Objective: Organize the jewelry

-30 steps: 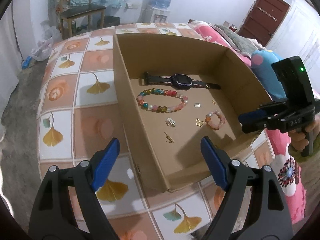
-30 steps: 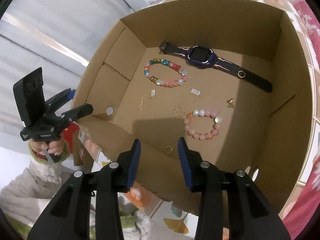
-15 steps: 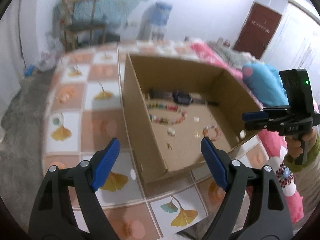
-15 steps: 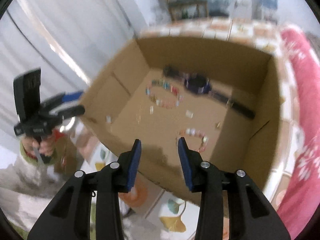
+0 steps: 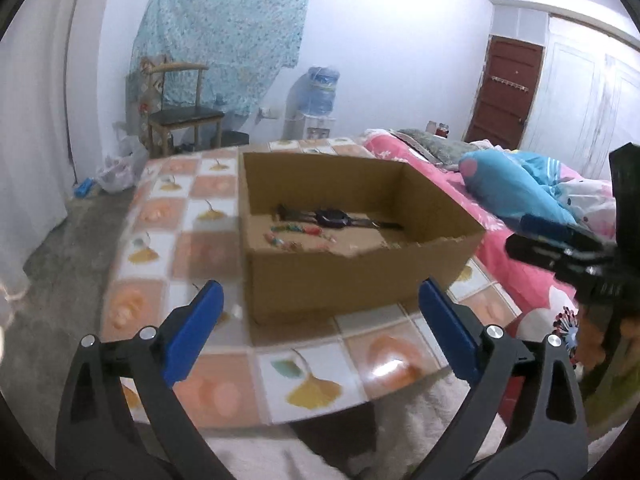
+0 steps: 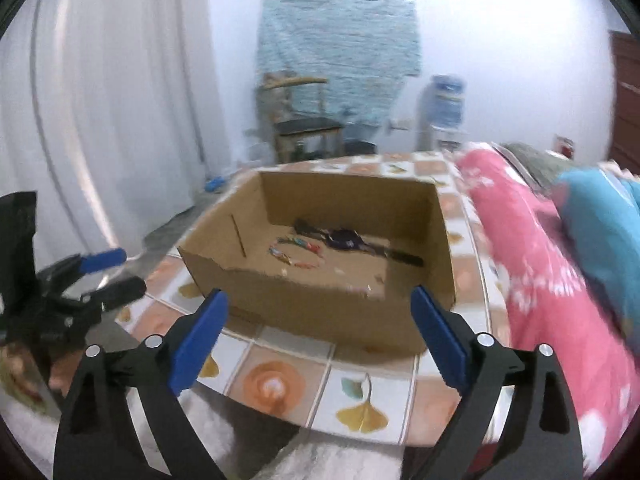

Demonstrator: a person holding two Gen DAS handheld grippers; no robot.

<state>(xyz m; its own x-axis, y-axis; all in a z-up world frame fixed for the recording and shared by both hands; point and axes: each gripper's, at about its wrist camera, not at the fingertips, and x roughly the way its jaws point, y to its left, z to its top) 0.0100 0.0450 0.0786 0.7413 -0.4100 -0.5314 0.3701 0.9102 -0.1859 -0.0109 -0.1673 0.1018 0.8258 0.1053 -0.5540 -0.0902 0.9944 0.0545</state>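
Both claws have pulled back from the cardboard box (image 5: pixel 360 276) and now sit short of the near edge of the tiled worktop (image 5: pixel 208 376), looking across it rather than down into it. The left claw (image 5: pixel 320 328) is opening, its blue pads spread wide with nothing between them. The right claw (image 6: pixel 320 332), nearly pinched together a second ago, is springing open too and is just as empty.

The jewelry lies on the box floor: a dark watch (image 5: pixel 334 218) stretched along the far side and a string of coloured beads (image 5: pixel 296 236) just in front of it. The near wall hides the front part of the floor, so the smaller pieces cannot be seen from here.

With nothing carried and nothing lying loose on the tiles around the box, this looks like the end of the job, or at least a pause before another reach.
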